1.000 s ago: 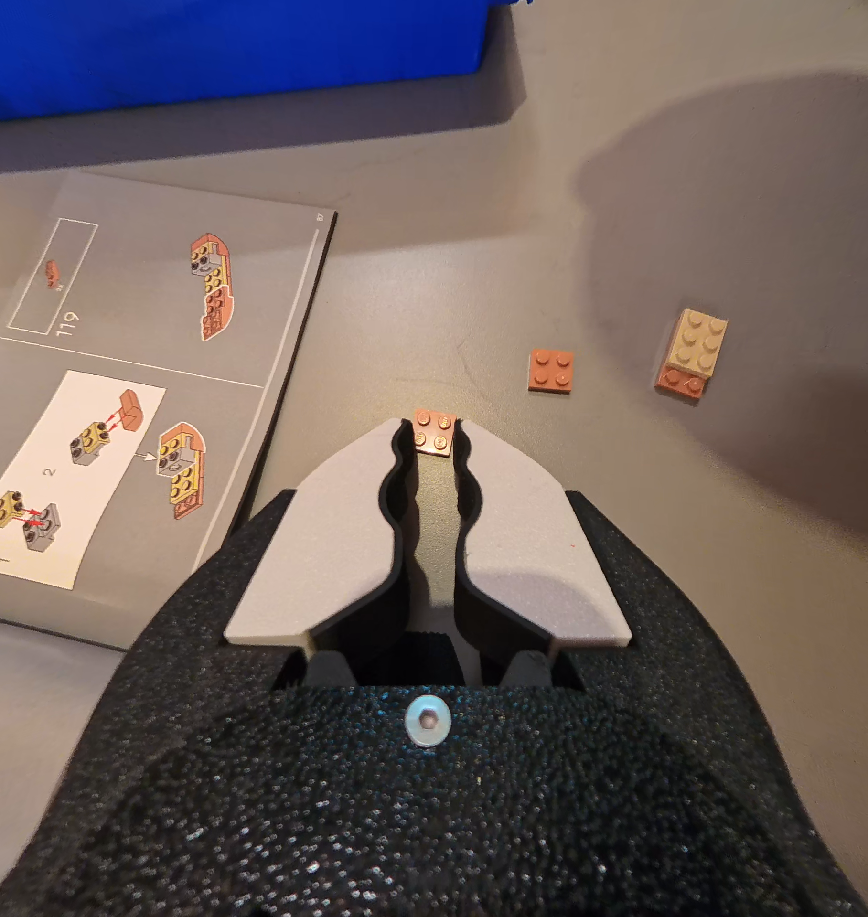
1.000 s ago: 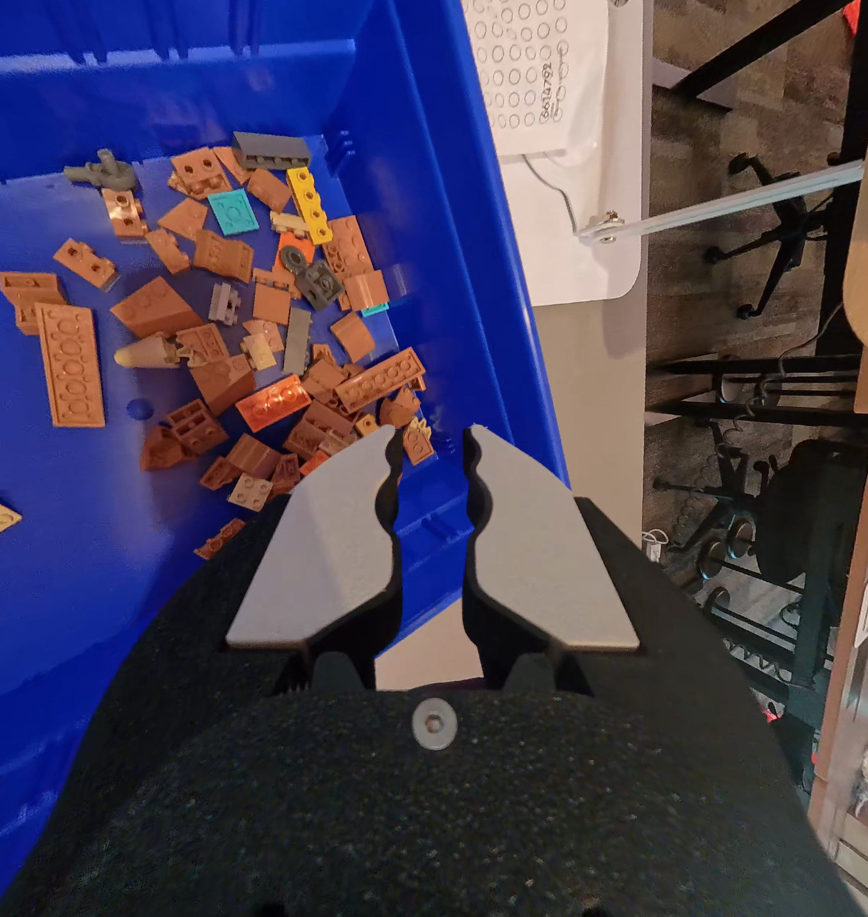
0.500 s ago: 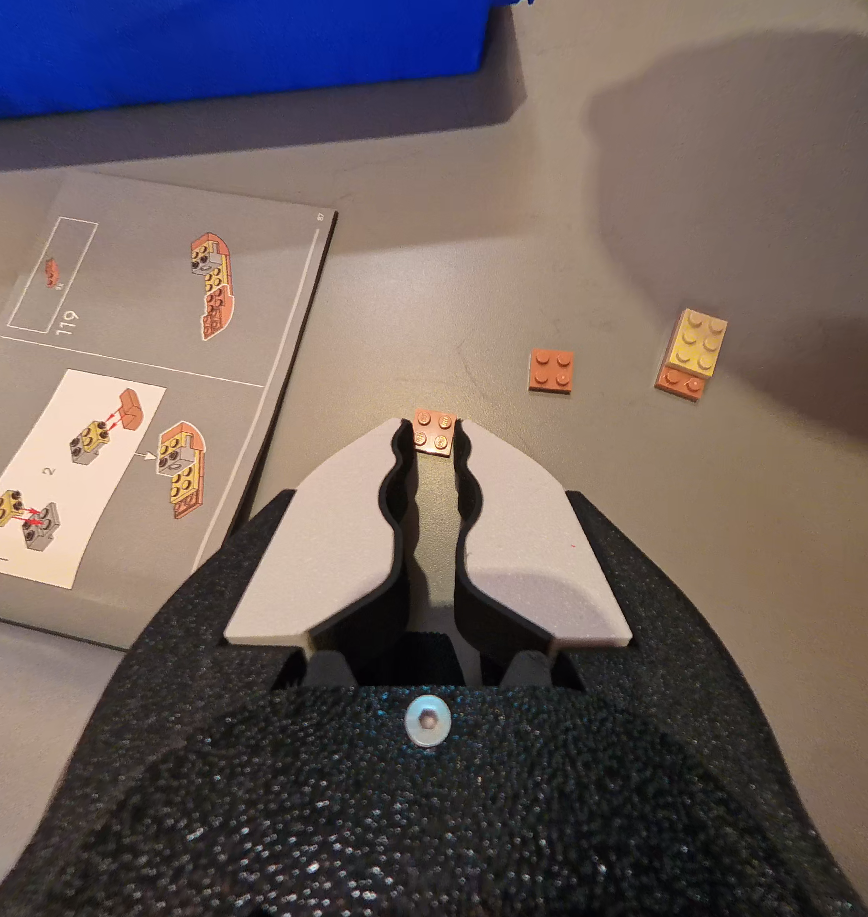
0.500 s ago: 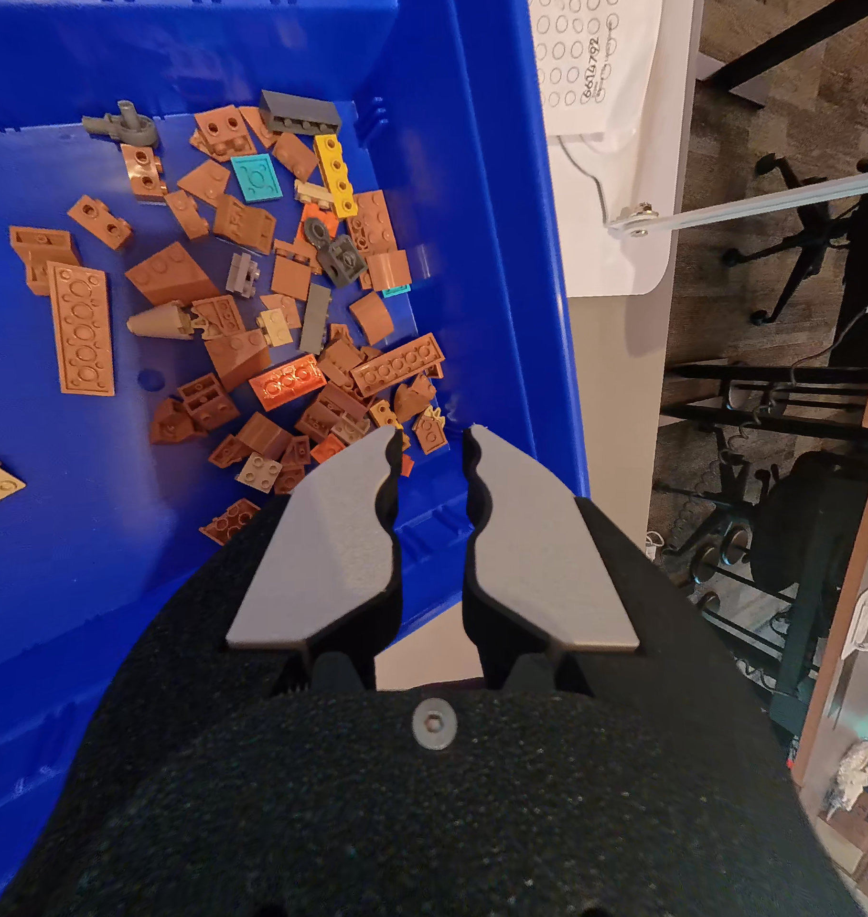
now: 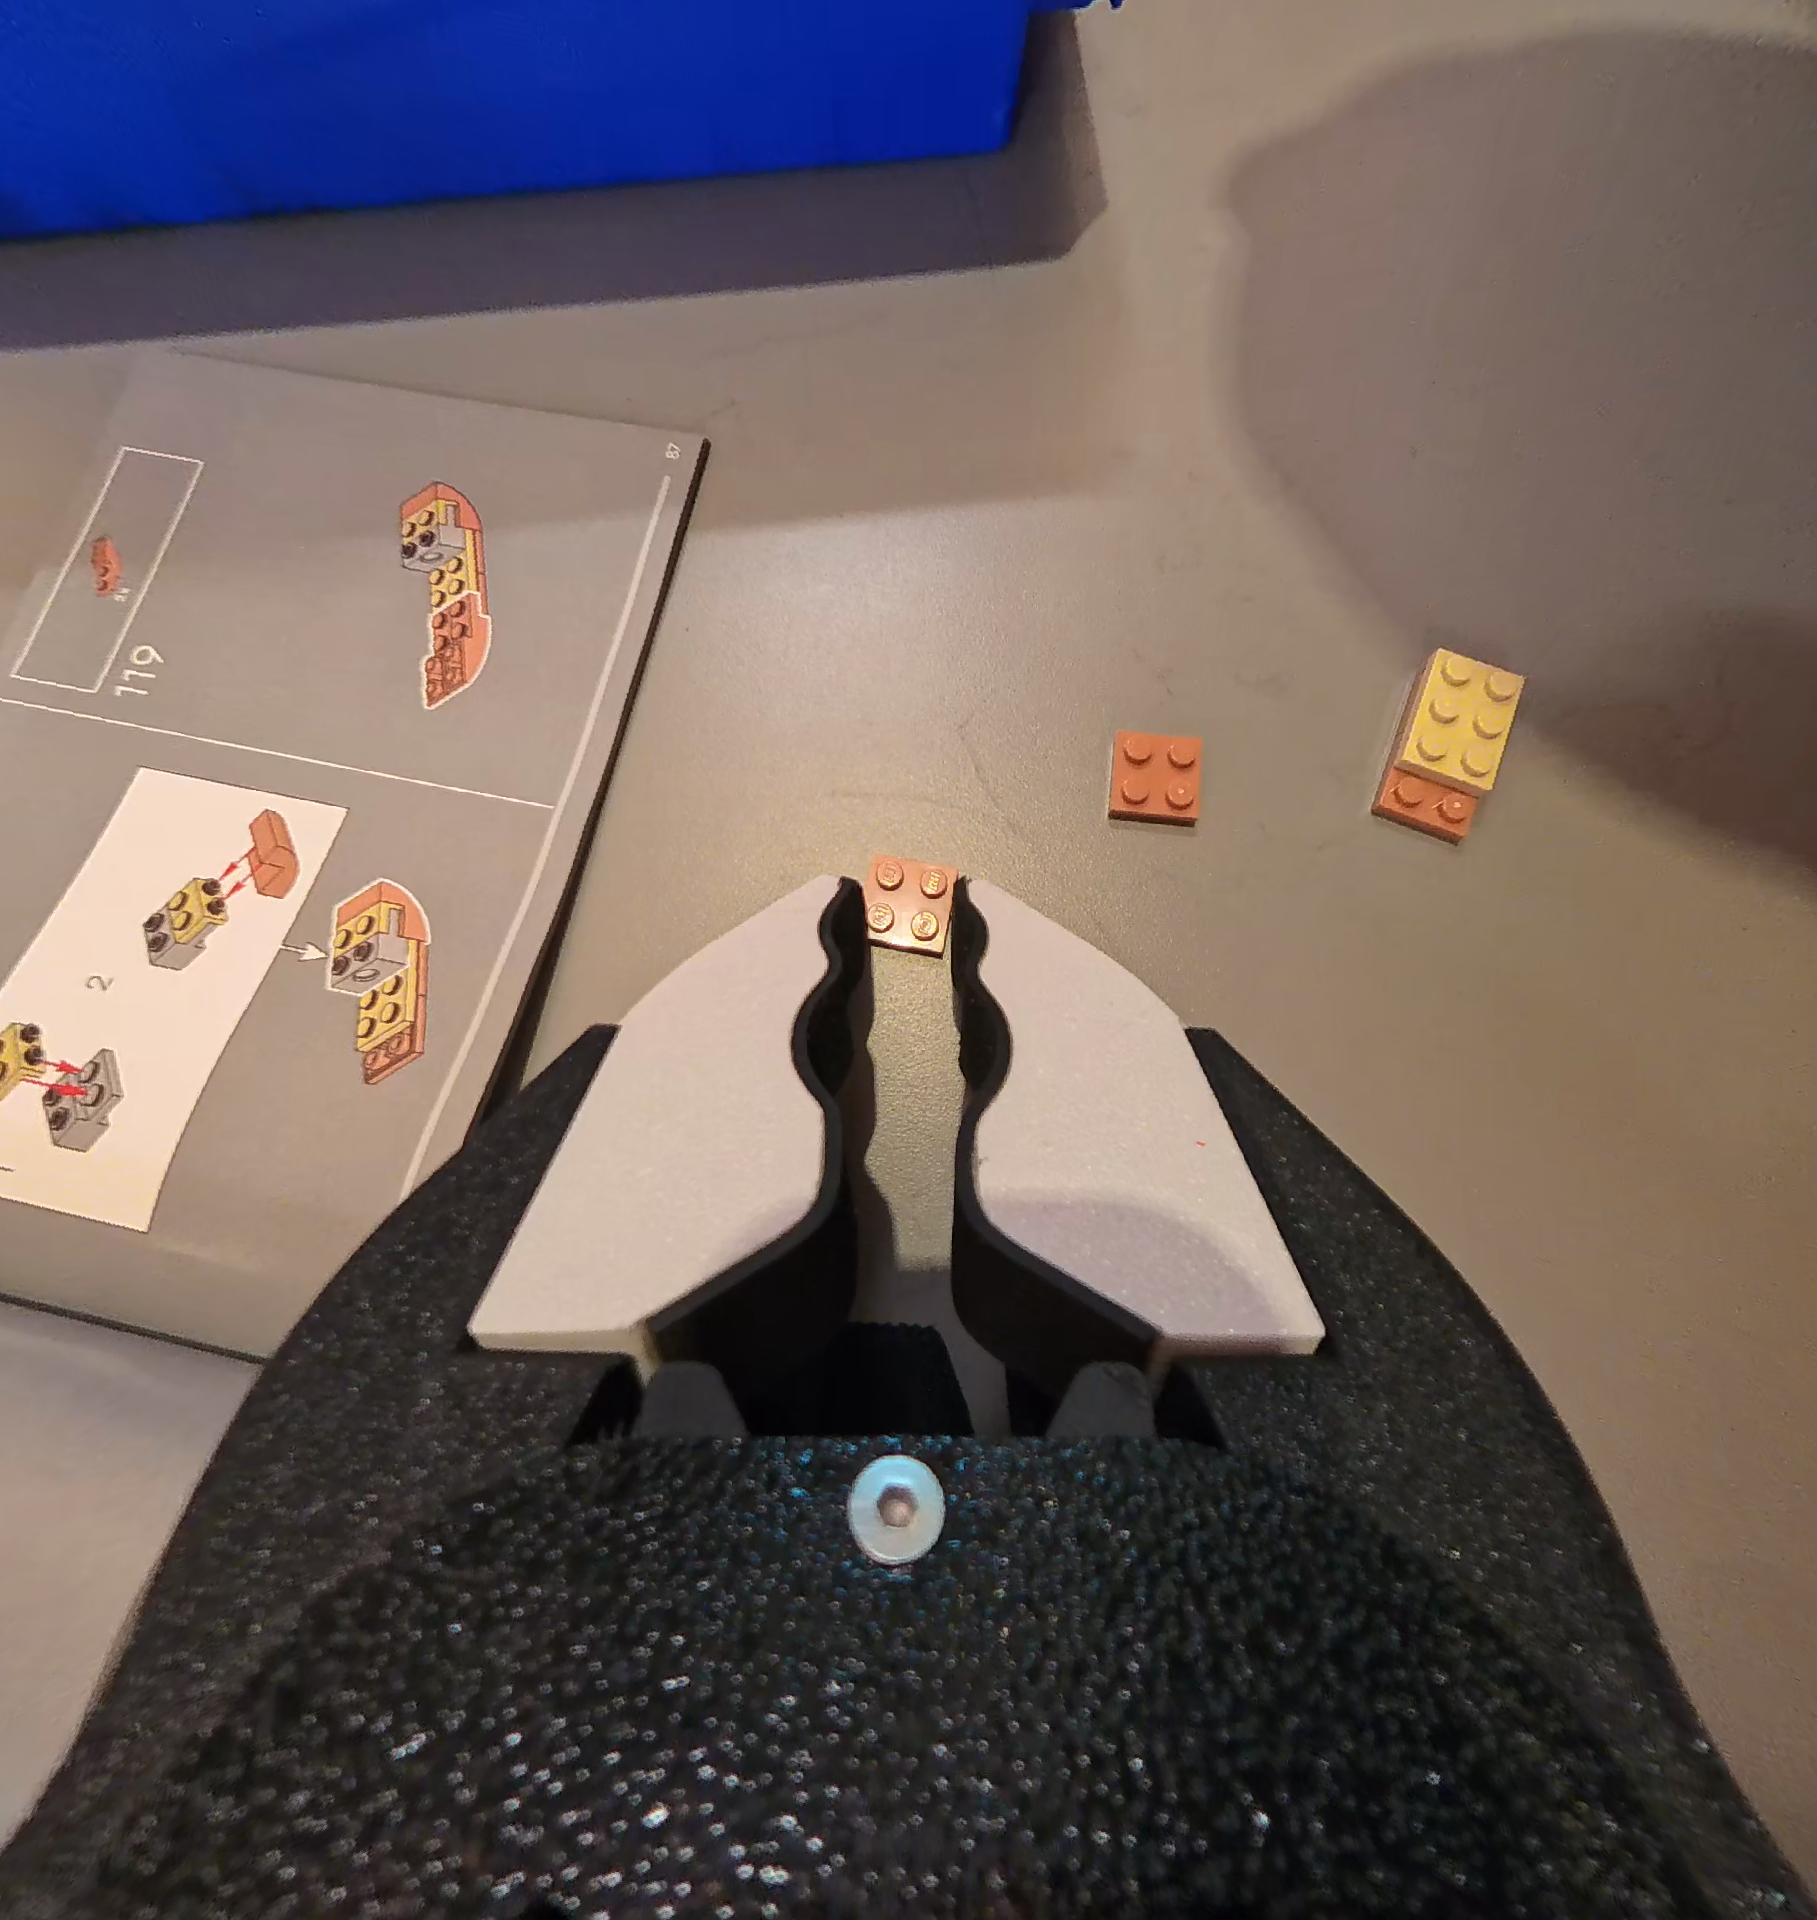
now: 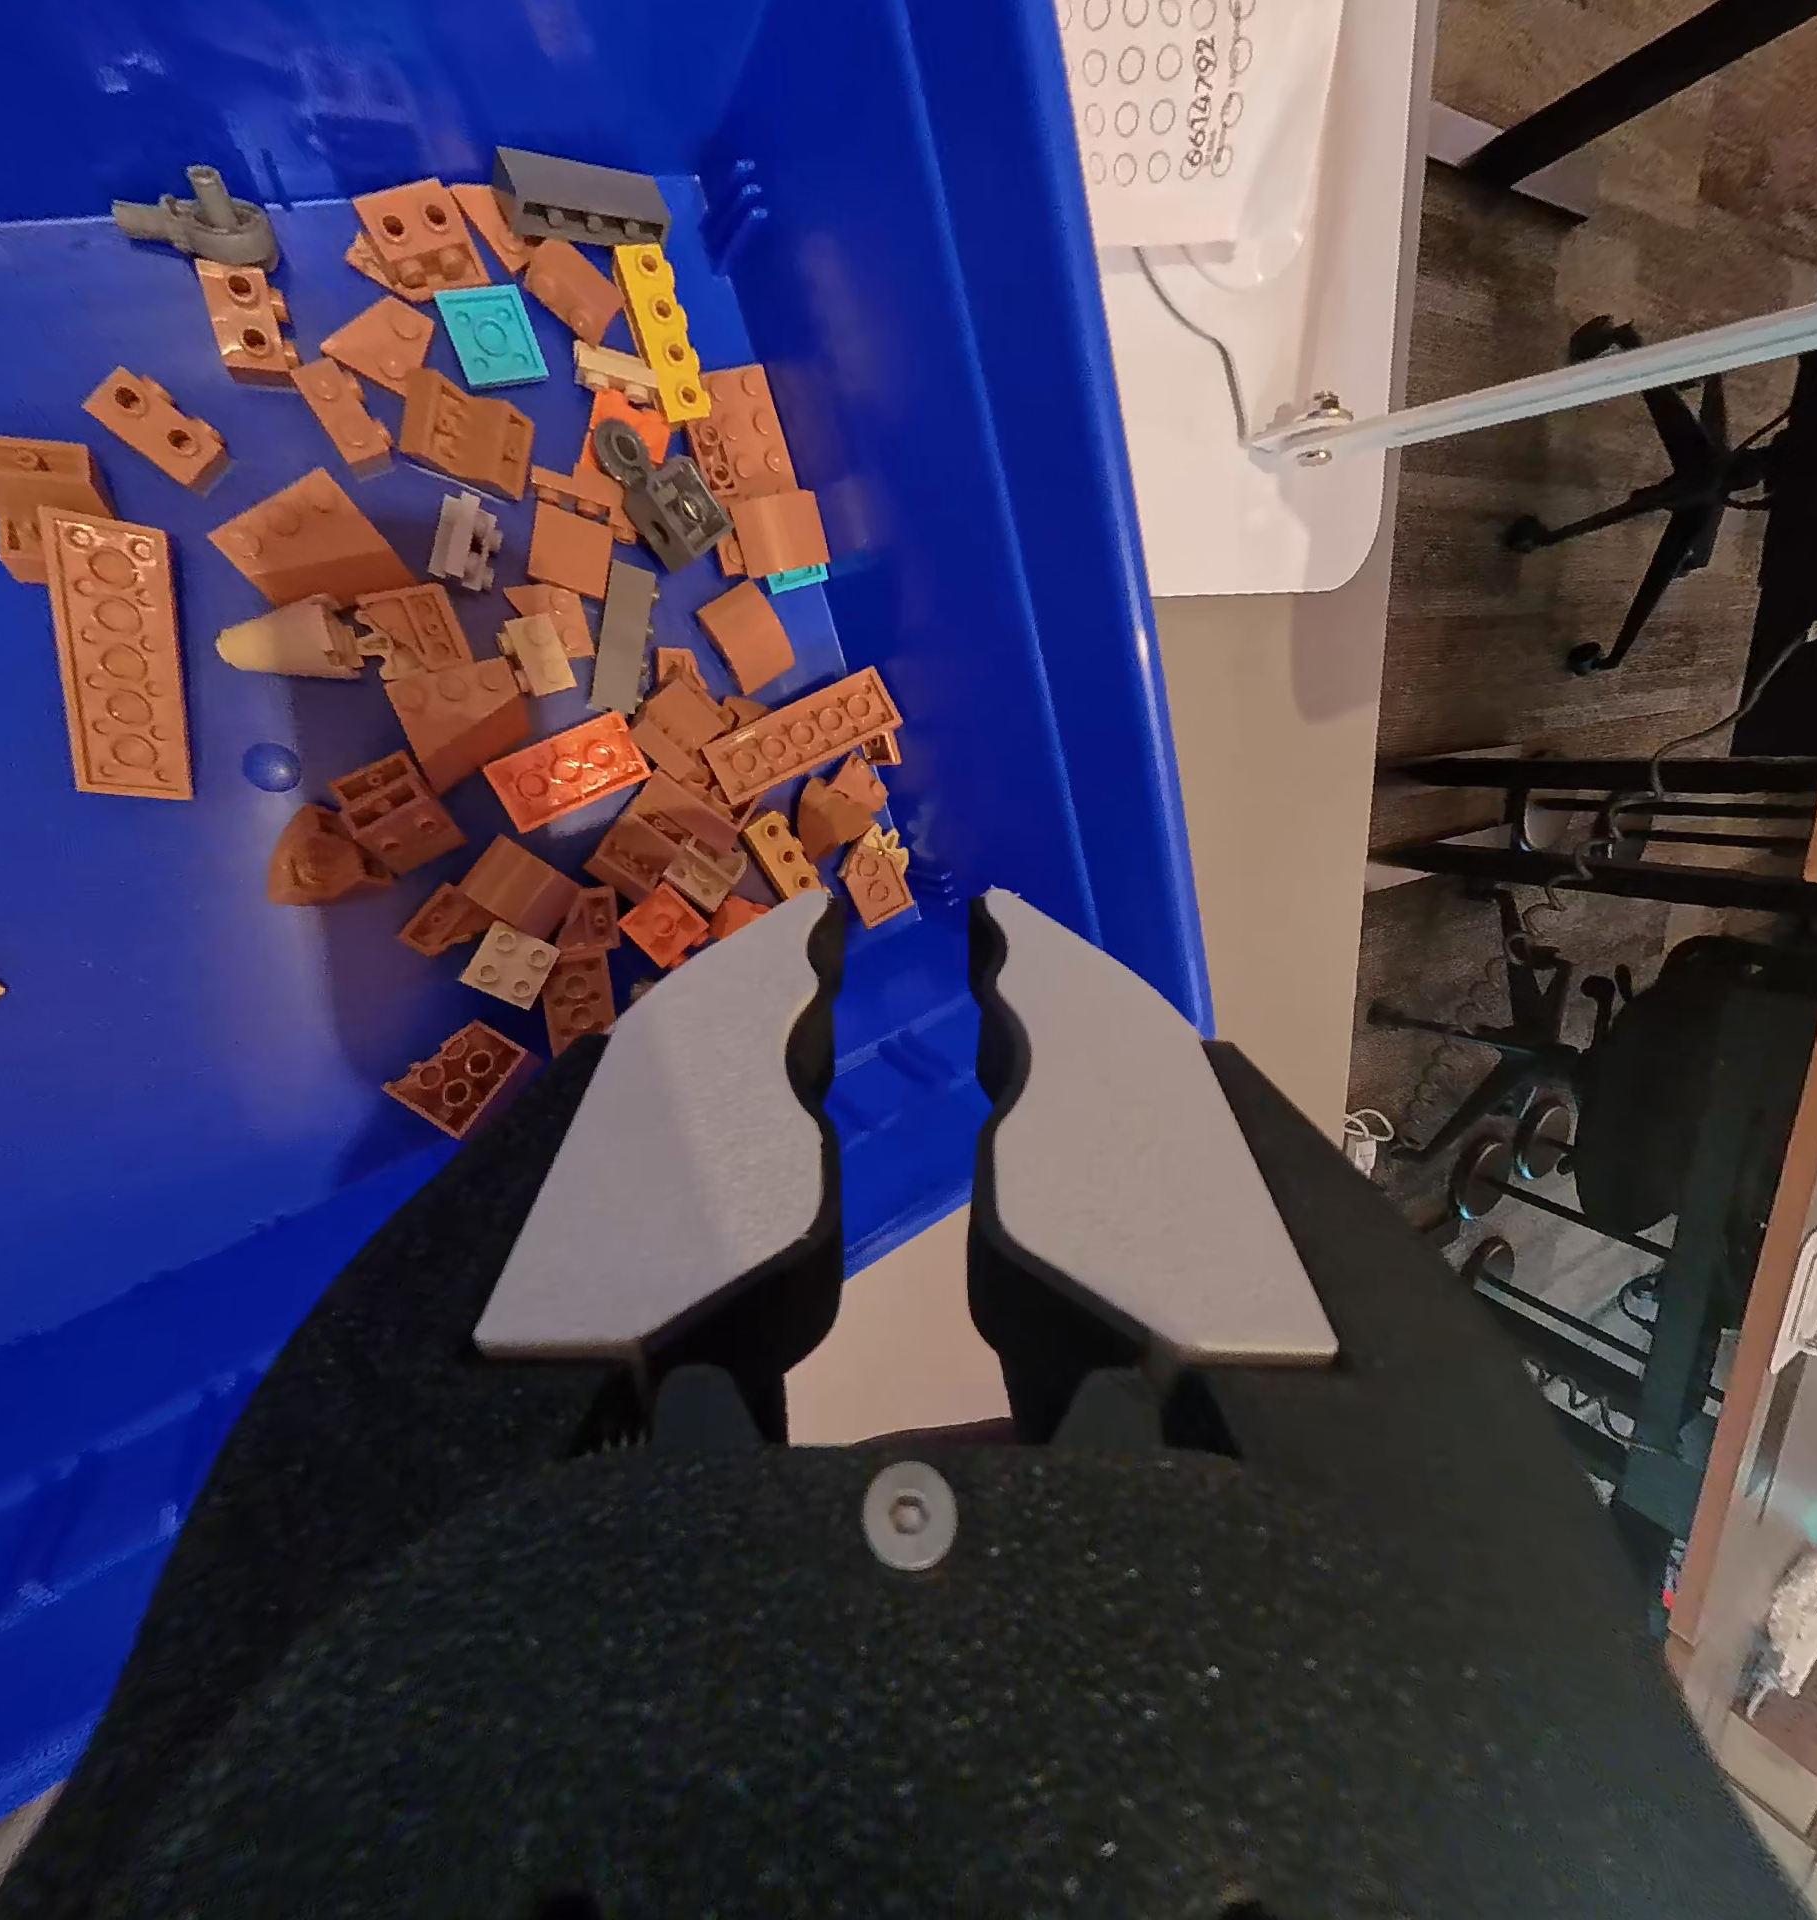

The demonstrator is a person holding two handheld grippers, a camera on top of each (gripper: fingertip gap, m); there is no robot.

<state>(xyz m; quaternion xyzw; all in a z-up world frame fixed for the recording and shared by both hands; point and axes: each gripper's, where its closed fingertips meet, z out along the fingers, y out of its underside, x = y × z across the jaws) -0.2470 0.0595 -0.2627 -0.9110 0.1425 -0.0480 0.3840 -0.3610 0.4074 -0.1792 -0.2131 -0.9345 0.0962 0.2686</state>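
At frame centre the left gripper [image 5: 909, 894] stays clenched on a small square brown four-stud plastic plate [image 5: 910, 902], while the right gripper [image 6: 904, 909], empty-jawed, has drifted over the blue plastic bin [image 6: 987, 520].

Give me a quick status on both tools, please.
Left tool shut on small brown plate. Right tool open, empty, above blue bin. Nothing in the way.

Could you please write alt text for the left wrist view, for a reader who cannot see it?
The left tongs pinch a small brown square four-stud plastic plate at their tips above a grey table. To the right lie a loose brown four-stud plate and a tan brick on a brown plate; an open instruction booklet lies left.
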